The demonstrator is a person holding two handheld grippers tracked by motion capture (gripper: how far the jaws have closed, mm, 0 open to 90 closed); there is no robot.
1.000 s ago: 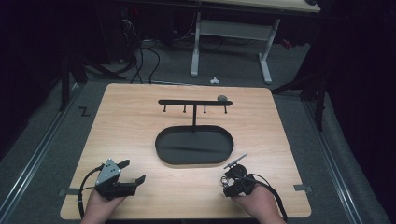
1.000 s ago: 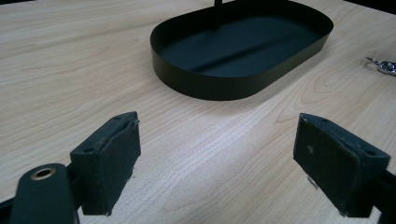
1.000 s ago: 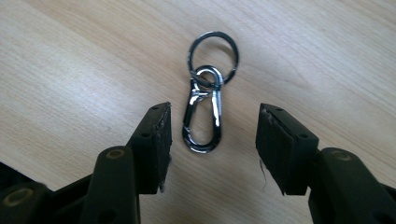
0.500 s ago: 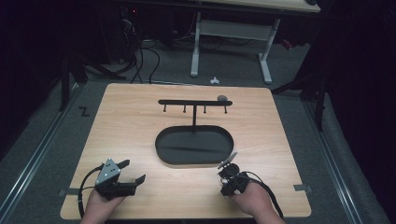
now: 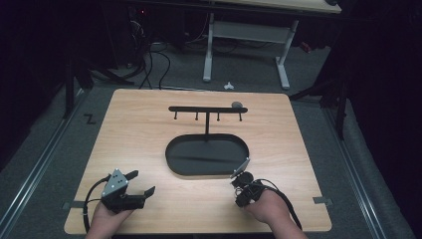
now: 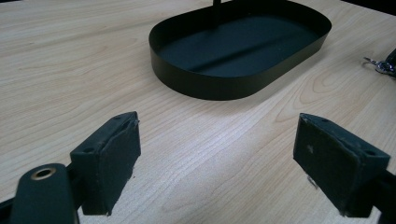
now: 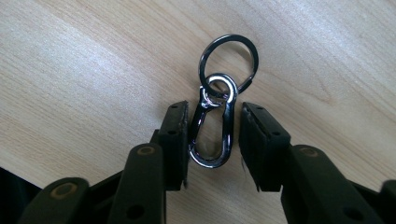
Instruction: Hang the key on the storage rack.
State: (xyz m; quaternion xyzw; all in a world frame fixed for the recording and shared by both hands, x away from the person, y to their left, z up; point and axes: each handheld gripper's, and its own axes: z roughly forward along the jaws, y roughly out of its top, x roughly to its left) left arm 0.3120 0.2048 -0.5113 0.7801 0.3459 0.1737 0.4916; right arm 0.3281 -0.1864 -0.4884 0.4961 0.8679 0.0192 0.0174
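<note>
Now carabiner clip (image 7: 212,135) between right gripper (image 7: 214,140) jaws, small gaps.

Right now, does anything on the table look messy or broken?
Nothing looks broken or spilled. The shiny clip with its ring lies flat on the wooden table, between the right gripper jaws, not on the black hook stand. The black tray sits level.

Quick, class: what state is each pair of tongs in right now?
Left tongs: open, empty.
Right tongs: around the key clip, grip cannot be told.
</note>
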